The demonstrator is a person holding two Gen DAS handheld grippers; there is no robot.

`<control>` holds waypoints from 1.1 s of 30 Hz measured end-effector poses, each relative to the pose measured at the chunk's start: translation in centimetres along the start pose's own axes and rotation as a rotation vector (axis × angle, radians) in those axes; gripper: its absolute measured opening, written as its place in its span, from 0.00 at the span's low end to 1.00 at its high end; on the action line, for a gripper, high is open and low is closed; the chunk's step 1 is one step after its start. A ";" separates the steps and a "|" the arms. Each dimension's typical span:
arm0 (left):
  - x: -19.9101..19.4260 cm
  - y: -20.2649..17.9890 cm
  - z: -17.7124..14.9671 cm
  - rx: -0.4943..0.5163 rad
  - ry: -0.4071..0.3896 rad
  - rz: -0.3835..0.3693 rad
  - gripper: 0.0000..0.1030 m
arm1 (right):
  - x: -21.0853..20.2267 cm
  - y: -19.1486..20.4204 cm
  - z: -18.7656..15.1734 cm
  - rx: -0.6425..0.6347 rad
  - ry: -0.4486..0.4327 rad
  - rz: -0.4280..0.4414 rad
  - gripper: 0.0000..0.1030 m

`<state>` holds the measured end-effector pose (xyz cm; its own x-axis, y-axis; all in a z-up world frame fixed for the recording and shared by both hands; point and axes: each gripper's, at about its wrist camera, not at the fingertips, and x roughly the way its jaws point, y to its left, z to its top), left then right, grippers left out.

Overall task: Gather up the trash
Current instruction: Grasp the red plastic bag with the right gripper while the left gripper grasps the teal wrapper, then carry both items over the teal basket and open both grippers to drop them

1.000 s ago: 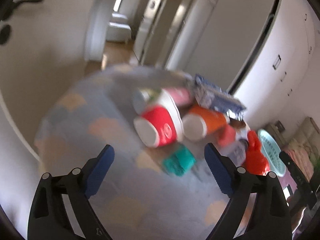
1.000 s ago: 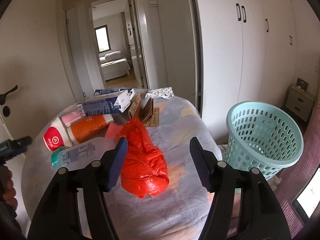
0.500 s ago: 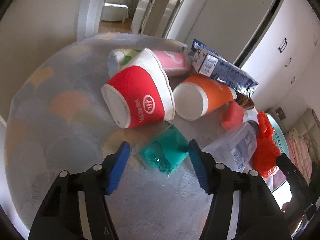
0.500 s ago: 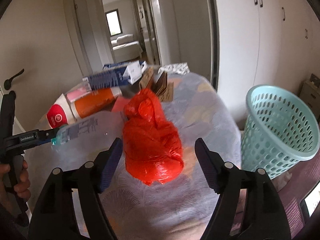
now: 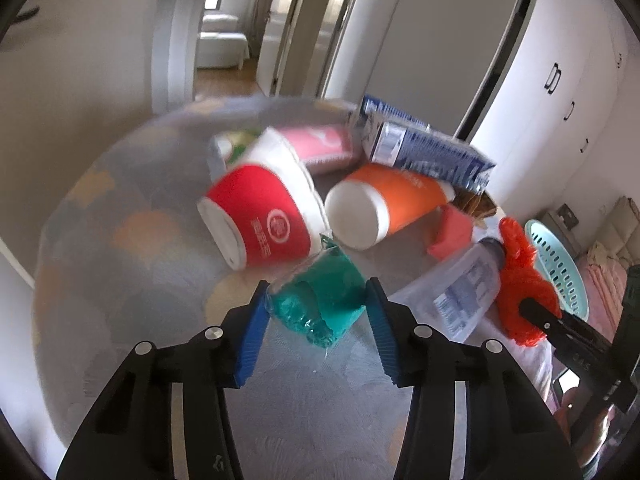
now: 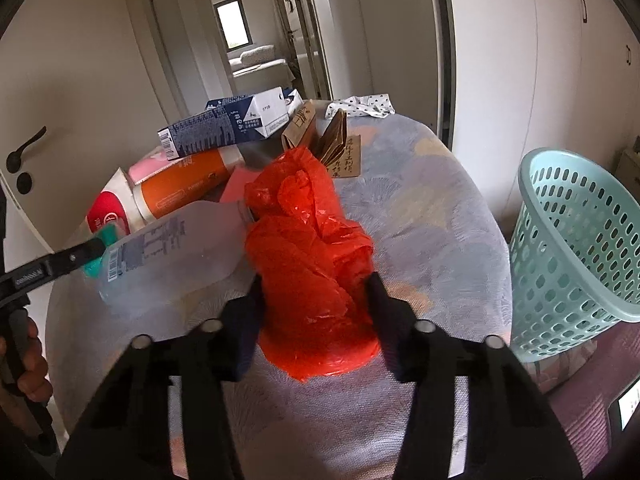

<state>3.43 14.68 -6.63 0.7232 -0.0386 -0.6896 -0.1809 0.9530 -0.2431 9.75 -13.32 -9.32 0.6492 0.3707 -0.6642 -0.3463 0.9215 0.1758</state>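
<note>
Left wrist: left gripper (image 5: 318, 308) jaws tight on green wrapper (image 5: 324, 300); right gripper (image 6: 316, 300) jaws just closing, pinching red bag (image 6: 312, 256).

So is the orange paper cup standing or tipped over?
Tipped over. The orange paper cup lies on its side on the table, white base facing the left wrist camera.

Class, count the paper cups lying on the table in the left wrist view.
3: the red cup at the front left, the orange cup to its right, and the pink cup behind them. Others may be hidden behind the pile.
</note>
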 end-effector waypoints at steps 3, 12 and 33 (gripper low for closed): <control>-1.8 -0.6 0.7 0.013 -0.053 0.002 0.45 | -0.7 -0.1 0.3 0.004 -0.019 -0.018 0.36; -4.0 -5.5 3.0 0.093 -0.141 -0.084 0.45 | -4.3 -1.8 2.1 0.038 -0.119 -0.046 0.35; 7.1 -33.6 6.8 0.416 0.004 -0.456 0.45 | -9.7 -22.1 5.9 0.413 -0.195 -0.373 0.35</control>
<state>19.24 -15.60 1.29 0.6641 -0.4699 -0.5815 0.4214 0.8777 -0.2280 15.10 -36.63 -2.43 0.8024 -0.0083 -0.5967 0.1959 0.9482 0.2502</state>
